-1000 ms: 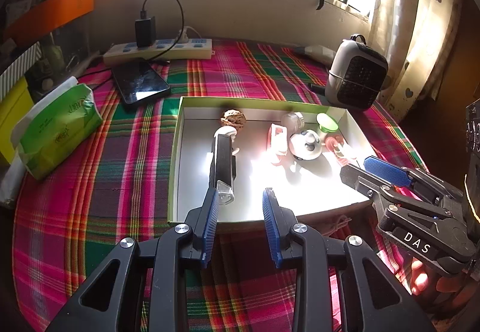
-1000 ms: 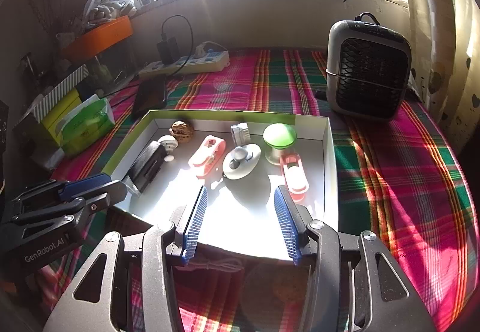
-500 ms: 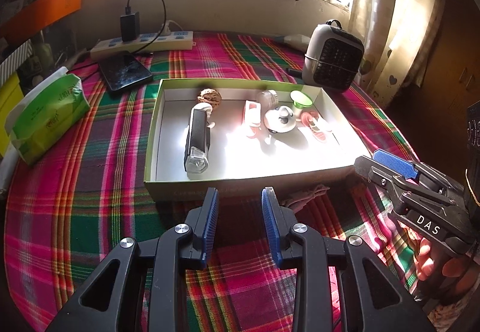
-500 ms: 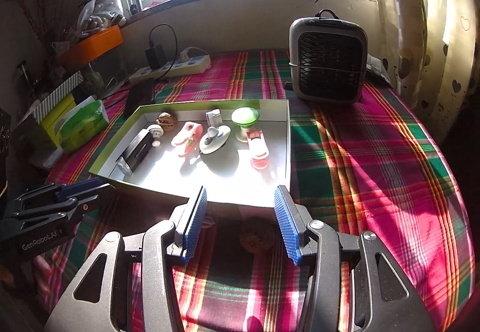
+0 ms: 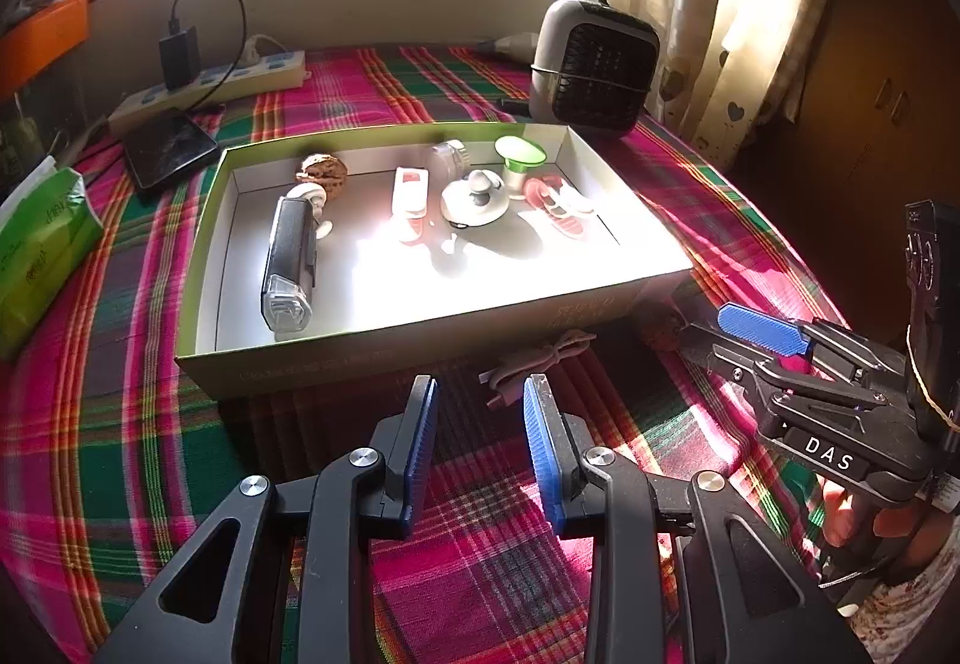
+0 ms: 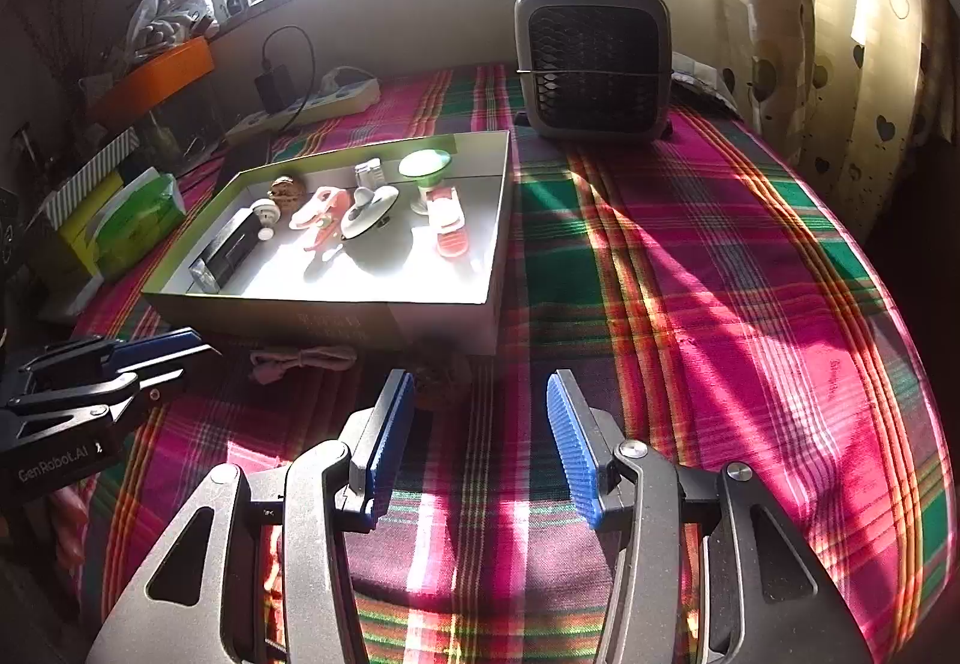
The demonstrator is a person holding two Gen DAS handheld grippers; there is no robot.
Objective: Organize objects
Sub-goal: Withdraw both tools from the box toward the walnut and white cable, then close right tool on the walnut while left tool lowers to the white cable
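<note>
A shallow box [image 5: 420, 340] [image 6: 384, 319] with a green rim sits on the plaid cloth. It holds a black and clear device [image 5: 288, 262], a walnut [image 5: 322, 170], pink and white clips [image 5: 410, 199], a white suction hook [image 5: 477, 193] and a green-topped piece [image 5: 519, 156]. In front of the box lie a coiled pinkish cable [image 5: 534, 358] [image 6: 300, 361] and a second walnut [image 5: 660, 328] [image 6: 441, 379]. My left gripper [image 5: 480, 400] hangs open and empty just before the cable. My right gripper [image 6: 480, 394] is open and empty, with the walnut beside its left fingertip.
A small grey fan heater [image 6: 594, 63] stands behind the box at the right. A power strip [image 5: 210, 87] with a charger, a dark phone [image 5: 171, 147] and a green tissue pack [image 5: 42, 250] lie to the left. A curtain [image 6: 840, 33] hangs at the right.
Both grippers have drawn back from over the box toward the near side of the table. The cable and the second walnut in front of the box have come into view.
</note>
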